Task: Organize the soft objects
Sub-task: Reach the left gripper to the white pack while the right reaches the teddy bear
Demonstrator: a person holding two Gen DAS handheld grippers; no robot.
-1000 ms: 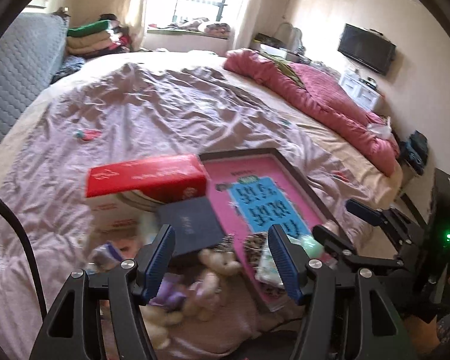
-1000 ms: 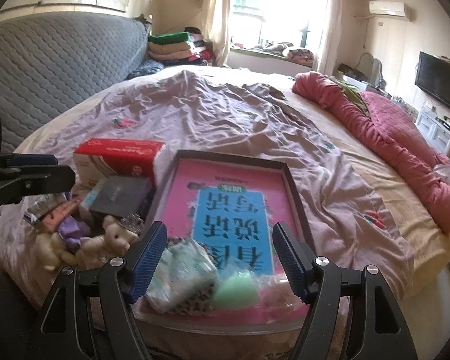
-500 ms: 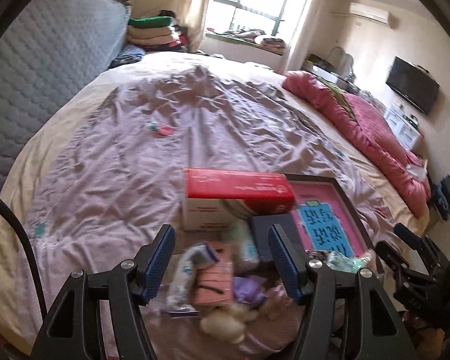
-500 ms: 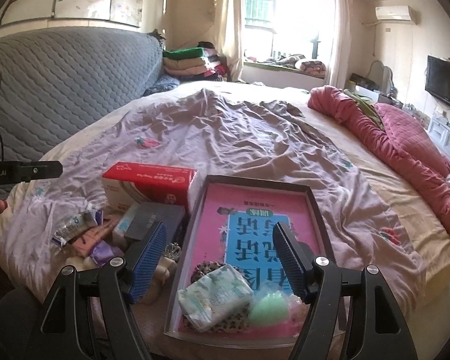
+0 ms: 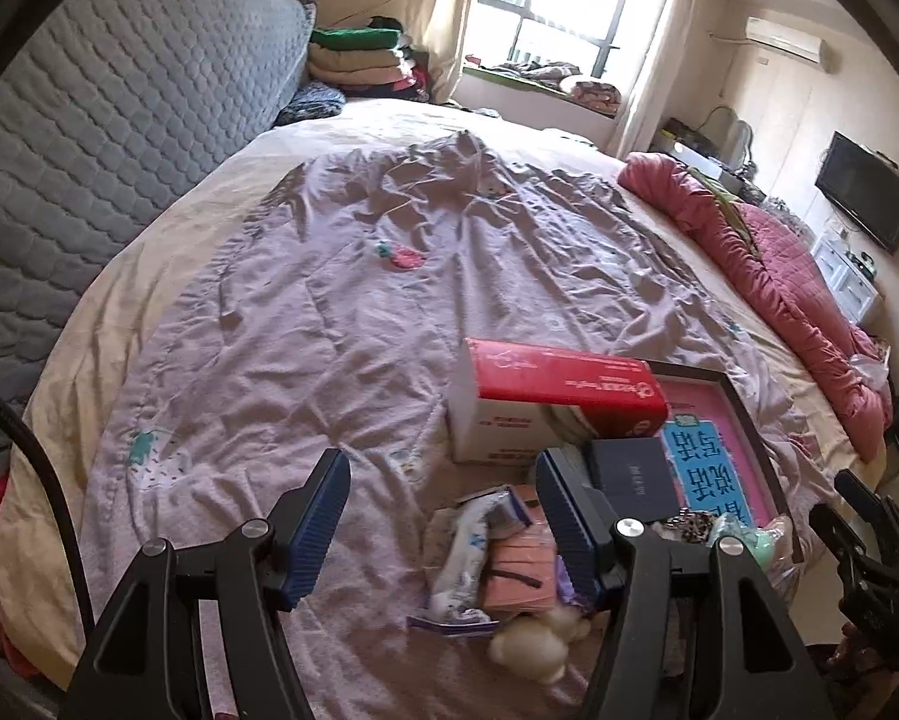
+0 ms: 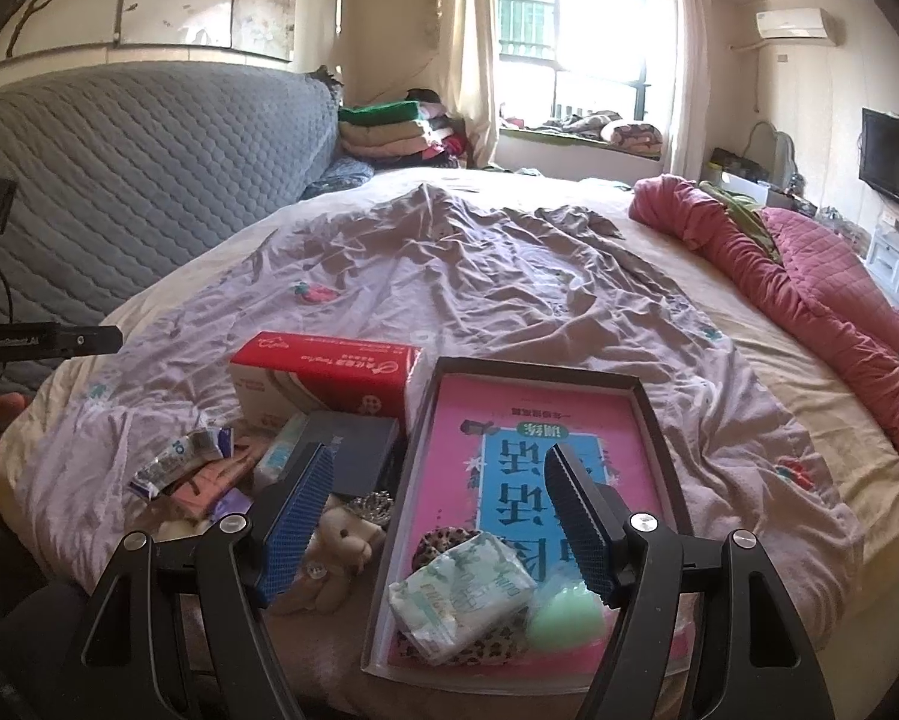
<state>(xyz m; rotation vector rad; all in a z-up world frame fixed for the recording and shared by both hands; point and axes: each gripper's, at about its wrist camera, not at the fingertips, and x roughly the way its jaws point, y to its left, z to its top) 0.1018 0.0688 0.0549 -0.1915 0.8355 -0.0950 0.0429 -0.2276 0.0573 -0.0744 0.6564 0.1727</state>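
Observation:
A pink-lined tray lies on the bed's near edge; it also shows in the left wrist view. In it lie a white tissue pack, a green sponge and a leopard-print cloth. Left of the tray lie a small teddy bear, a pink cloth, a wrapped packet and a white plush. My left gripper is open and empty above the packet. My right gripper is open and empty above the tray's near left edge.
A red and white tissue box and a dark notebook sit beside the tray. A pink quilt lies along the bed's right side. A grey padded headboard stands at the left. Crumpled lilac sheet covers the far bed.
My left gripper has swung left and pulled back, so the pile has shifted to the lower right of its view. My right gripper has risen and drawn back a little. Both stay open.

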